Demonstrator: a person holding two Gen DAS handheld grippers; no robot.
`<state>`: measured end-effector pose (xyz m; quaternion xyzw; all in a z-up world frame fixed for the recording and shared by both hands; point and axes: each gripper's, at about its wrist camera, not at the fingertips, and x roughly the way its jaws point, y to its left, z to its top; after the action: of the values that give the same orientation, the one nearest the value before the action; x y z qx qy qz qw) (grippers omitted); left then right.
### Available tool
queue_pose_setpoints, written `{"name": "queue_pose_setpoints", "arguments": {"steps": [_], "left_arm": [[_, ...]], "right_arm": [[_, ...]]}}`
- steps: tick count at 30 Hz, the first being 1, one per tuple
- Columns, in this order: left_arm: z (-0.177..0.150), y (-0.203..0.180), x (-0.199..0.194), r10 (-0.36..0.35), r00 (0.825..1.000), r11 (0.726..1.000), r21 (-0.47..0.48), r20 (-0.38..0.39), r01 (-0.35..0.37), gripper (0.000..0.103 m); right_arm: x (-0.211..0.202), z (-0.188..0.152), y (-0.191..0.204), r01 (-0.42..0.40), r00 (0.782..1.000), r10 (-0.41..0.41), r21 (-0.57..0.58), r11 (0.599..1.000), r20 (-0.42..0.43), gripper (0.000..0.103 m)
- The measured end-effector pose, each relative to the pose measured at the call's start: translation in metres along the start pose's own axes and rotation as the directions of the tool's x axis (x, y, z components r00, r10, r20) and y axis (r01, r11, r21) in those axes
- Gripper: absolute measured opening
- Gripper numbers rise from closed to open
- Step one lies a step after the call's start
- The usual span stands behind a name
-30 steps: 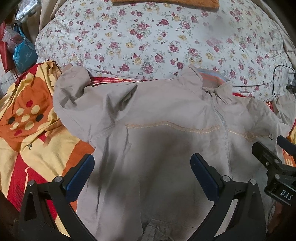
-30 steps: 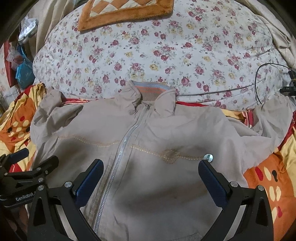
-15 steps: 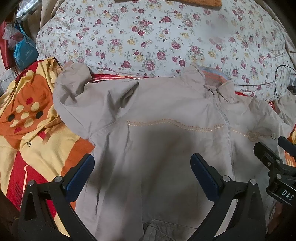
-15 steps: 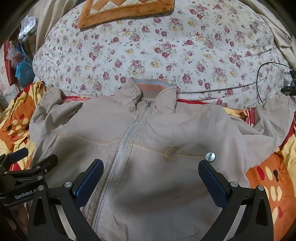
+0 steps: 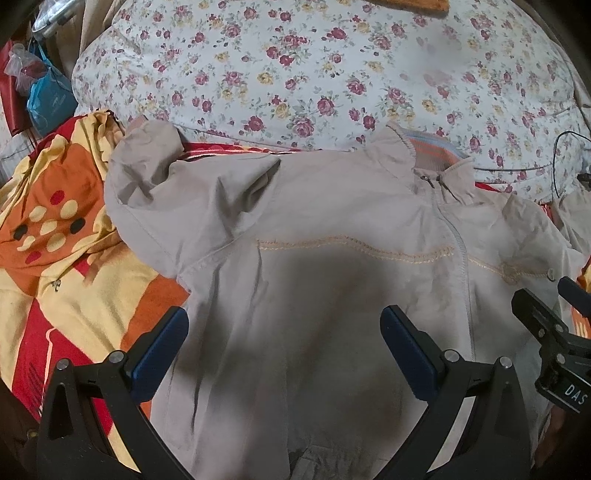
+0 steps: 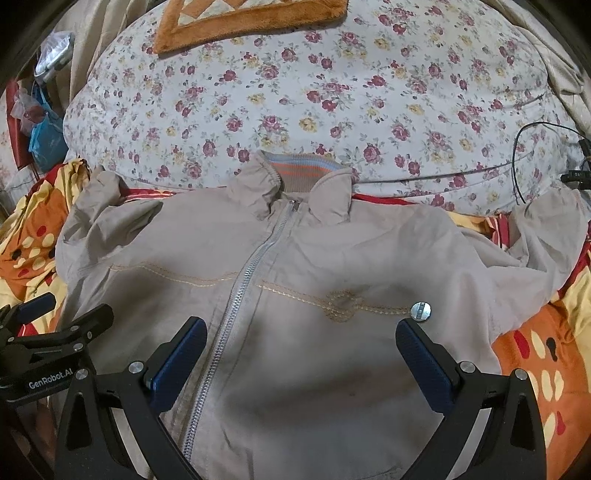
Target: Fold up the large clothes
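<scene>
Jacket: a beige zip-up jacket [image 6: 303, 295] lies front side up and spread across the bed, collar at the far end, hem toward the near edge.
Left gripper: the left gripper [image 5: 284, 350] hangs just above the jacket's left chest panel, jaws spread wide with nothing between them; whether the pads touch the cloth I cannot tell.
Right gripper: the right gripper [image 6: 301, 354] is likewise released, jaws wide apart, over the right chest panel, just right of the zipper [image 6: 236, 306].
Zipper: closed up to the collar, running down the jacket's middle between the two grippers.
Collar: the ribbed collar [image 6: 301, 173], striped orange and pale blue, stands slightly up and touches the edge of the floral quilt.
Left sleeve: the left sleeve [image 5: 147, 177] is crumpled and folded back on itself at the far left, lying on the patterned sheet.
Right sleeve: the right sleeve [image 6: 546, 236] is bunched at the far right, near a black cable [image 6: 524, 162].
Stitching: a tan embroidered seam [image 6: 340, 299] crosses the chest, with a metal snap [image 6: 421, 311] just beyond the right gripper's right finger.
Bed sheet: an orange, yellow and red bed sheet [image 5: 55, 258] shows on both sides of the jacket.
Floral quilt: a white floral quilt [image 6: 332, 92] mounds up beyond the collar, with an orange-bordered mat [image 6: 251, 22] on its far side.
Far left: a blue bag [image 5: 48, 99] hangs beside the bed.
</scene>
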<state>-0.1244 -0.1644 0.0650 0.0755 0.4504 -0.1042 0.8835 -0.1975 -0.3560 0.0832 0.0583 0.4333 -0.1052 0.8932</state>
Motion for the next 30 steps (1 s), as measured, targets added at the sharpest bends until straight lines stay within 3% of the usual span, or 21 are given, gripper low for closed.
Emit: {"name": "queue_pose_setpoints", "arguments": {"steps": [30], "left_arm": [[0.008, 0.009, 0.014, -0.042, 0.999, 0.999, -0.035, -0.03, 0.041, 0.103]], "right_arm": [[0.01, -0.001, 0.005, -0.013, 1.0, 0.012, -0.015, 1.0, -0.012, 0.103]]}}
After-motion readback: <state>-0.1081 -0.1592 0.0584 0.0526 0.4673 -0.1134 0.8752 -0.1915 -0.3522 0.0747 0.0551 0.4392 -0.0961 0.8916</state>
